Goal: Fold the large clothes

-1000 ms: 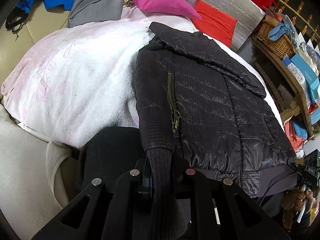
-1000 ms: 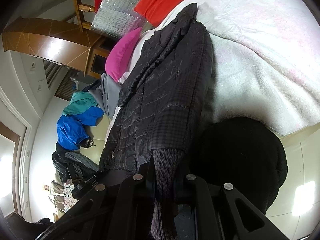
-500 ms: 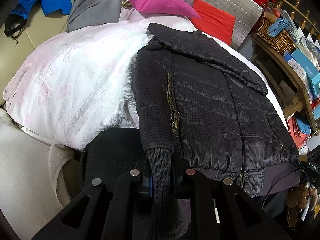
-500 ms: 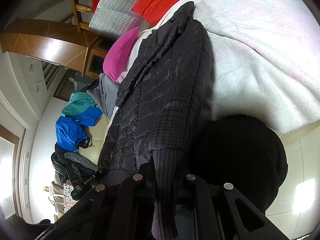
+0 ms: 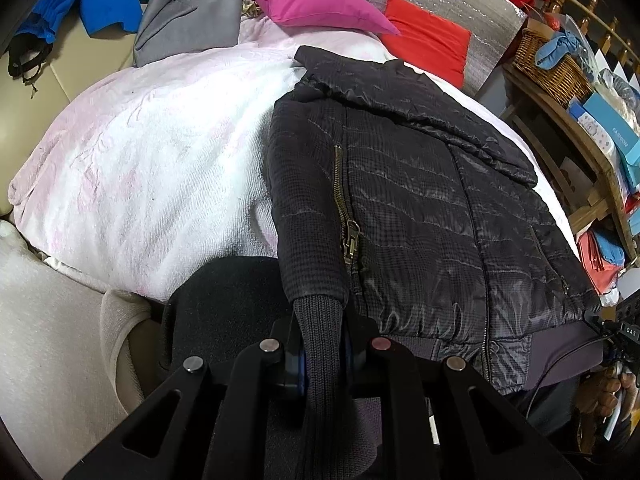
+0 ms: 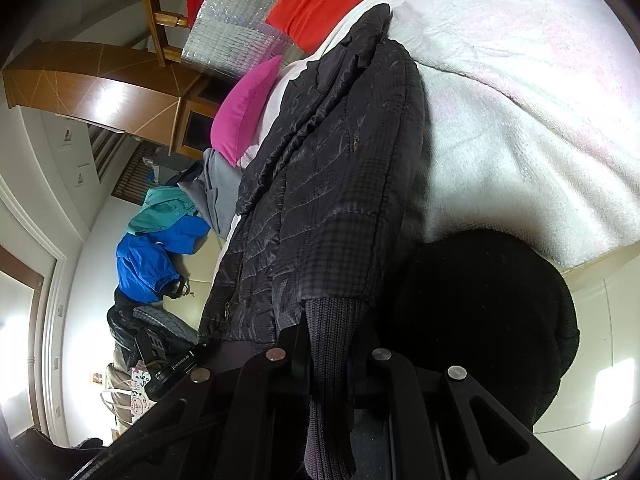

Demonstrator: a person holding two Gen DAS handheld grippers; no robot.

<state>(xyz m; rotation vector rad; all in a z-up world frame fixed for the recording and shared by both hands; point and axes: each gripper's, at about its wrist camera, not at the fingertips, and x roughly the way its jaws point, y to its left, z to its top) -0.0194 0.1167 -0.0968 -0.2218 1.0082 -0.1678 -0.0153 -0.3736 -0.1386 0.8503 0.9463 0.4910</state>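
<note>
Left wrist view shows a white blanket (image 5: 152,168) spread over the bed, with a black quilted jacket (image 5: 420,216) lying flat on it, collar toward the pink pillow (image 5: 316,4) and red pillow (image 5: 428,36) beyond the jacket's top. A grey garment (image 5: 188,20) lies beside the pink pillow. The left gripper (image 5: 322,356) is clamped on one knit cuff (image 5: 320,320) at the jacket's near edge; the right gripper (image 6: 332,364) is likewise clamped on the other cuff (image 6: 332,328).
</note>
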